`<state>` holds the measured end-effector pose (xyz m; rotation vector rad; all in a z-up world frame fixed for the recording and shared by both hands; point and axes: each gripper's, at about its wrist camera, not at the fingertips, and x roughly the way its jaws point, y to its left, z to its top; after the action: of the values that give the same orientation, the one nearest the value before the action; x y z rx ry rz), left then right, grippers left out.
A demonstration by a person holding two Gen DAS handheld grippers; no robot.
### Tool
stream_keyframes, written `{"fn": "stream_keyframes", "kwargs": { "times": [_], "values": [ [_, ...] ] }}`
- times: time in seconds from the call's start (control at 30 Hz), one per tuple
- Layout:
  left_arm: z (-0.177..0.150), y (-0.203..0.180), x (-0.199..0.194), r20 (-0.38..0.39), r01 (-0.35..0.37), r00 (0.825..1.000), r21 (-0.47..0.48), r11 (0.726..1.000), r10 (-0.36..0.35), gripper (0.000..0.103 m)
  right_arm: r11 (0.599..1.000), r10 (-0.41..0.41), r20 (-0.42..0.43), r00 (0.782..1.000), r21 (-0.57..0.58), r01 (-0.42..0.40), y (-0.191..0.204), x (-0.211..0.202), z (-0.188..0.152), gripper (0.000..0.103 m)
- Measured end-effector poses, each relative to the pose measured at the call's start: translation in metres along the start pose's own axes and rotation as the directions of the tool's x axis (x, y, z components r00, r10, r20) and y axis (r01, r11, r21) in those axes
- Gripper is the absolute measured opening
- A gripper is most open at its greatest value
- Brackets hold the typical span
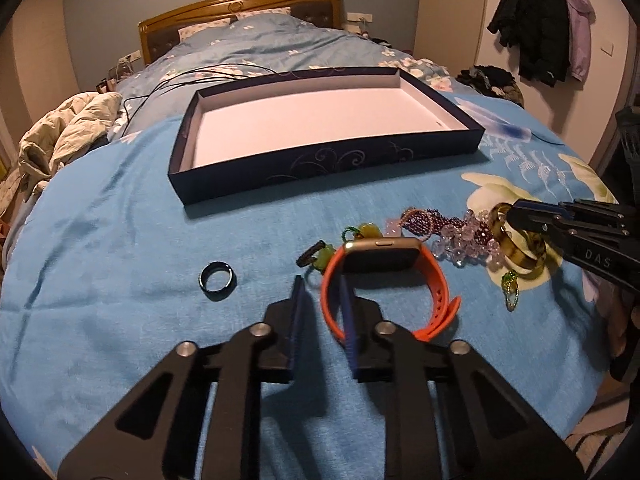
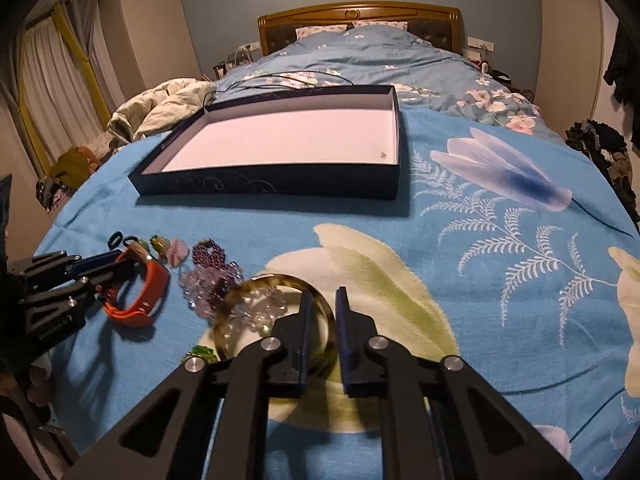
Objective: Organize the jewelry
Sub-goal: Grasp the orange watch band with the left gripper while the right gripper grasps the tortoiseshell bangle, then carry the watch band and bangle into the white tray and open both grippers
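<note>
1. The left gripper (image 1: 322, 312) is clamping its fingers (image 1: 298, 320) on the strap of the orange watch (image 1: 432, 280); one blue pad is sitting outside the band and the other inside the loop. The watch is lying on the blue floral blanket (image 1: 120, 240) near the front edge of the bed, with its dark face turned up toward the tray.
2. The right gripper (image 2: 322, 312) is pinching the rim of the amber bangle (image 2: 240, 300), one finger inside the ring and one outside. The bangle is resting on a pale flower print, to the right of the watch.
3. White lettering reading "DAS" is showing on the right gripper's arm in the left wrist view; the rest of the word is cut off. The print on the left gripper's arm in the right wrist view is too small to read.
4. Just beyond the fingers, a heap of purple and clear bead bracelets (image 1: 452, 228) is lying between the watch and the bangle, touching the bangle.
5. A dark ring (image 1: 217, 281) is lying alone, left of the watch, and small green and yellow trinkets (image 1: 360, 234) are sitting just behind the watch.
6. Farther toward the headboard (image 1: 240, 12), the dark blue tray (image 1: 320, 164) with a white floor is sitting open on the blanket, well apart from the jewelry.
</note>
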<state>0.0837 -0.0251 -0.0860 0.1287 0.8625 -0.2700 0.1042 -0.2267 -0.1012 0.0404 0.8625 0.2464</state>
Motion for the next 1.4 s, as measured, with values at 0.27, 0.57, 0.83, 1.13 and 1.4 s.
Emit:
{"fn": "stream_keyframes", "kwargs": {
  "times": [0.27, 0.57, 0.83, 1.13, 1.4],
  "values": [
    [0.006, -0.01, 0.005, -0.01, -0.015, 1.0, 0.058, 0.998, 0.015, 0.022, 0.997, -0.024, -0.015, 1.0, -0.071, 0.023, 0.006, 0.004, 0.002, 0.018],
    [0.008, 0.001, 0.003, -0.015, 0.036, 0.999, -0.009, 0.999, -0.036, 0.007, 0.998, 0.011, 0.005, 1.0, -0.066, -0.011, 0.002, -0.004, 0.006, 0.005],
    [0.009, 0.019, -0.02, 0.026, 0.108, 0.994, -0.089, 0.99, -0.106, 0.007, 0.998, 0.055, 0.056, 0.997, -0.043, -0.053, 0.0, -0.016, 0.02, 0.005],
    [0.063, 0.048, -0.032, 0.116, 0.104, 0.989, -0.128, 0.986, -0.089, 0.008, 0.995, 0.066, 0.112, 0.992, -0.08, -0.057, 0.006, -0.01, 0.062, 0.005],
    [0.137, 0.069, 0.012, 0.104, 0.055, 0.994, -0.154, 0.987, -0.039, 0.009, 0.992, 0.048, 0.125, 0.991, -0.119, -0.033, 0.004, 0.032, 0.128, 0.005]
  ]
}}
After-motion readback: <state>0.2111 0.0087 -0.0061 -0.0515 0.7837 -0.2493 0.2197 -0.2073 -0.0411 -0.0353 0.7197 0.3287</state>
